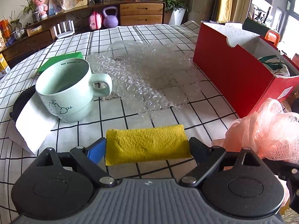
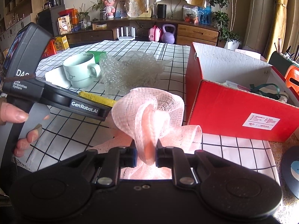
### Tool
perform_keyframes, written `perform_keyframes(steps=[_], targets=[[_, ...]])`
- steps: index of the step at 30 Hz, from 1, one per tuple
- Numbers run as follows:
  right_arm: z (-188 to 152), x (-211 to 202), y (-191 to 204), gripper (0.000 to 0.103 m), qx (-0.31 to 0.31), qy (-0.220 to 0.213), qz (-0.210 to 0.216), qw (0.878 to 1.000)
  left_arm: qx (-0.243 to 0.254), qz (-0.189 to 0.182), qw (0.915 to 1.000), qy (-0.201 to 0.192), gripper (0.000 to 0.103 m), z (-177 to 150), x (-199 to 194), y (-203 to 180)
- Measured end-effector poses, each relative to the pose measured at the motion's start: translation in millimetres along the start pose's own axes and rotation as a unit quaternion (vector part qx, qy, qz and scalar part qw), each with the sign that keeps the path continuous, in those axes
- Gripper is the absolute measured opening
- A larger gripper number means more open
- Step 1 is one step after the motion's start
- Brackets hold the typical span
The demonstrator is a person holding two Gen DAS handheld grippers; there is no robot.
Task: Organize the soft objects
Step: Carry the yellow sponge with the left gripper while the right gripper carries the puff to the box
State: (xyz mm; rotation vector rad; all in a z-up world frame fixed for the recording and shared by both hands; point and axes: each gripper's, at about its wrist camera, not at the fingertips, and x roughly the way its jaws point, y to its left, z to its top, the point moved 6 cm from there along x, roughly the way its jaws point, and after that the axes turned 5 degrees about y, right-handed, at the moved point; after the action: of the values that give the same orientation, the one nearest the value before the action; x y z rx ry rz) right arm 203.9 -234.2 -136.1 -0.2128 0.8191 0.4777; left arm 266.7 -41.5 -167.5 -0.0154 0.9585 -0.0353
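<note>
we are holding a yellow sponge (image 1: 147,144) endwise between the pads of our left gripper (image 1: 147,147), jaws spread wide and pressing on its two short ends. at 3 o'clock of it, our right gripper (image 2: 146,152) is pinching a fold of the pink mesh bath puff (image 2: 149,115), jaws nearly closed on the netting. both are hanging just above the checked surface (image 1: 104,115). at 1 o'clock the red box (image 1: 229,78) is standing open, some cloth with green straps lying inside. at 12 o'clock a crumpled sheet of bubble wrap (image 1: 142,74) is lying on the surface. at 10 o'clock a pale green mug (image 1: 71,91) is sitting on folded white tissue (image 1: 31,128), a green block (image 1: 61,60) behind it. a hand (image 2: 20,127) is gripping the left gripper's handle.
</note>
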Motion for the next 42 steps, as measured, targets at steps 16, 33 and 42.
perform_keyframes(steps=[16,33,42], targets=[[18,-53,-15,0.015,0.034,-0.034,0.018,0.999,0.018,-0.031,0.9993,-0.011,0.094,15,-52,-17],[66,-99,-66,0.015,0.033,-0.084,-0.034,0.995,0.069,-0.078,0.9938,-0.041,0.094,59,-92,-66],[92,-98,-97,0.015,0.04,-0.091,-0.057,0.993,0.09,-0.101,0.9895,-0.051,0.094,95,-92,-97]])
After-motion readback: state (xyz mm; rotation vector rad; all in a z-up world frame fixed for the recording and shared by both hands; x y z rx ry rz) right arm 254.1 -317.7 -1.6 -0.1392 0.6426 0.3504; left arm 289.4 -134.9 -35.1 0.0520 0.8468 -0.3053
